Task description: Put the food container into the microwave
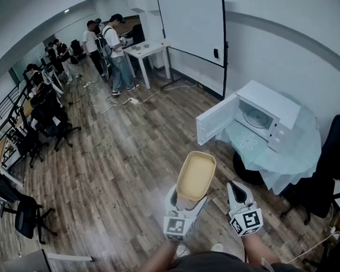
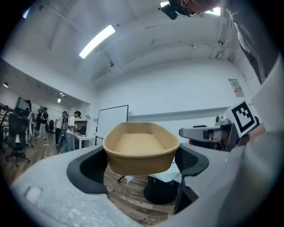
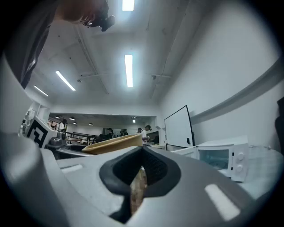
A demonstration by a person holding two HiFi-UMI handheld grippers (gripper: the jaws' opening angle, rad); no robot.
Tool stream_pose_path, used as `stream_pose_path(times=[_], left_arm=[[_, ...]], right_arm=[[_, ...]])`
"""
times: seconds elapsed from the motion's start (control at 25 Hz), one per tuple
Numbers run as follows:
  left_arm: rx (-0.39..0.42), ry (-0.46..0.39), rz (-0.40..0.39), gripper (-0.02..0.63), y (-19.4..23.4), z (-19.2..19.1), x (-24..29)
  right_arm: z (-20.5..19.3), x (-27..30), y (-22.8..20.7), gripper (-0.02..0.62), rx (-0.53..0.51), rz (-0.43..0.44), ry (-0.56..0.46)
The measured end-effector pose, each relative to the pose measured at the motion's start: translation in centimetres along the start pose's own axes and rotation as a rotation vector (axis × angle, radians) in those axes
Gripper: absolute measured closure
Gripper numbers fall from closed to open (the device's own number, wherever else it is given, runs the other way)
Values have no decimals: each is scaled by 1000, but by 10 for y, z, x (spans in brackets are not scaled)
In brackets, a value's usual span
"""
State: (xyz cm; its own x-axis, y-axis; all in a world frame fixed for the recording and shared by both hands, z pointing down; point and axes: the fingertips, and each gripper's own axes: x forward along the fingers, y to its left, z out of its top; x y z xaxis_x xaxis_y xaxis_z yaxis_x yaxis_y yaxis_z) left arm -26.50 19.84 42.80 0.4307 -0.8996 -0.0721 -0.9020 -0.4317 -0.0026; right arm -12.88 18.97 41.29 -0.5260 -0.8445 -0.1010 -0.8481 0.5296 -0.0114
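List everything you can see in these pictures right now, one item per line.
food container: one, tan, empty, held in the left tool
microwave: one, white, door open, on the round table
round table: one, pale green cloth, right side
whiteboard: one, white, black frame, far wall
small table: one, white, beside the whiteboard
office chairs: several, black, mostly along the left
people: several, far back near the small table
left tool: one, grey, shut on the food container
right tool: one, grey, jaws together, empty
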Motion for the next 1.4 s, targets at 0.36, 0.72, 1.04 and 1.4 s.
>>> stream_pose_path(times=[0.36,0.72,1.04,1.4], left_arm=[[14,-24,18,123,-24,13,0],[42,-11,12,123,-52,10,12],[54,43,48,123,-93,-7,26],[32,66,64,123,-117,-10,41]], right_arm=[[2,-25,-9,594,-6,12,1],[14,-49,-34,594,10,-5,-49],[9,-79,-73,594,30,23,-37],[8,-87,-101,594,58,42,-41]])
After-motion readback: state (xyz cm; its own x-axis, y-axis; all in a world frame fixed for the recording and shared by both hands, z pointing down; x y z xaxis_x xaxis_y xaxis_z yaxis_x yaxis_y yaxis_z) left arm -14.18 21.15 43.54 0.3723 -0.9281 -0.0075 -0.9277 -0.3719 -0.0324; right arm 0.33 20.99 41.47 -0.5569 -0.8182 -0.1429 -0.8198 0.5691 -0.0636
